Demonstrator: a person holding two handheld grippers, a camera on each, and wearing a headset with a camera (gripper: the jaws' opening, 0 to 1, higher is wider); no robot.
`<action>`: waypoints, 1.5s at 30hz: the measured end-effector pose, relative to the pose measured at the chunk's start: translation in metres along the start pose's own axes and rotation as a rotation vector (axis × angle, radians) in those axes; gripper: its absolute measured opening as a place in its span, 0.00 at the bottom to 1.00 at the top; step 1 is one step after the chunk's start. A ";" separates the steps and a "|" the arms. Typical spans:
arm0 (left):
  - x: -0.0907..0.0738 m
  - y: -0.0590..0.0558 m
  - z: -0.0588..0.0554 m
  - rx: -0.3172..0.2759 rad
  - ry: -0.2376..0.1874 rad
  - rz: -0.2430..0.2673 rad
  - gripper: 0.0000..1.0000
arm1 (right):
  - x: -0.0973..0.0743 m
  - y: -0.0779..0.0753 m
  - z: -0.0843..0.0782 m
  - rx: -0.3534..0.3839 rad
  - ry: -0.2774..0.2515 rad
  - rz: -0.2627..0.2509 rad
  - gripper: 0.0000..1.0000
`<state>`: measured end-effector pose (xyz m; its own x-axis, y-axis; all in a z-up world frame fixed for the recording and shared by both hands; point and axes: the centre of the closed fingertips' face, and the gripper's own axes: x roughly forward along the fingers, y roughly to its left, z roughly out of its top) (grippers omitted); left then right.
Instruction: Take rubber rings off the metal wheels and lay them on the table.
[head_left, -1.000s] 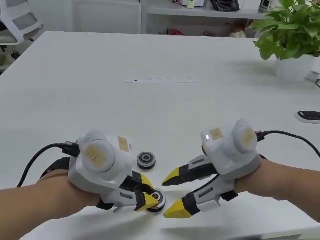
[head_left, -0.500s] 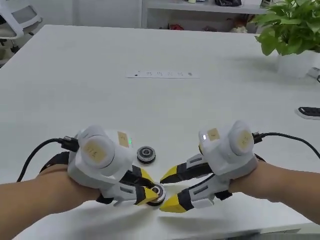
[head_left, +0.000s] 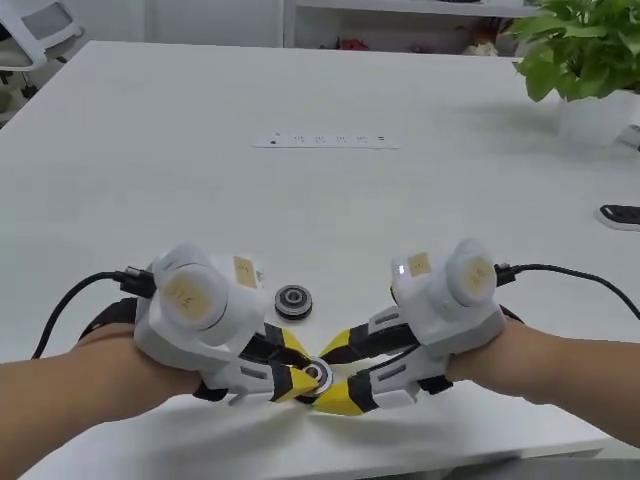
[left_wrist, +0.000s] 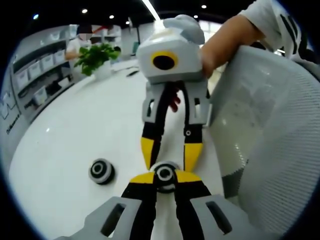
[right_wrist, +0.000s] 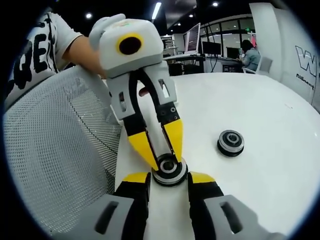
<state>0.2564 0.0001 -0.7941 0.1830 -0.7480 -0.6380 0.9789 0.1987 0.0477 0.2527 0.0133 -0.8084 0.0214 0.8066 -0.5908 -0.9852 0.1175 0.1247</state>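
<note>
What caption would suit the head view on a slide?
Left gripper holds a small metal wheel while the right gripper straddles it; a second wheel lies beyond on the white table.

The left claw and right claw are rounded white shells with black, yellow-tipped jaws, each trailing a black cable.

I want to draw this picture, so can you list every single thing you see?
metal wheels: 2, silver with black rubber rings; one between the jaws, the other on the table behind.
power strip: 1, white, mid-table.
potted plant: 1, green, far right.
table: 1, white.
mesh chair: 1, white, beside the table.
left gripper: 1, white and yellow, jaws shut on the near wheel.
right gripper: 1, same colours, jaws around that wheel.
</note>
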 end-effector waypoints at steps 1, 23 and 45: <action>0.000 0.000 0.000 0.000 0.000 0.001 0.13 | 0.000 -0.001 0.002 0.007 -0.009 -0.001 0.27; -0.001 0.000 0.000 -0.013 -0.014 0.003 0.13 | -0.009 -0.001 -0.004 0.036 -0.005 0.012 0.19; -0.001 0.000 -0.001 -0.012 -0.011 0.009 0.13 | -0.014 -0.004 -0.010 0.119 0.005 0.005 0.01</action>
<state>0.2561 0.0009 -0.7943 0.1926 -0.7534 -0.6287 0.9761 0.2131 0.0437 0.2551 -0.0043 -0.8090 0.0151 0.8045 -0.5938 -0.9581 0.1815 0.2215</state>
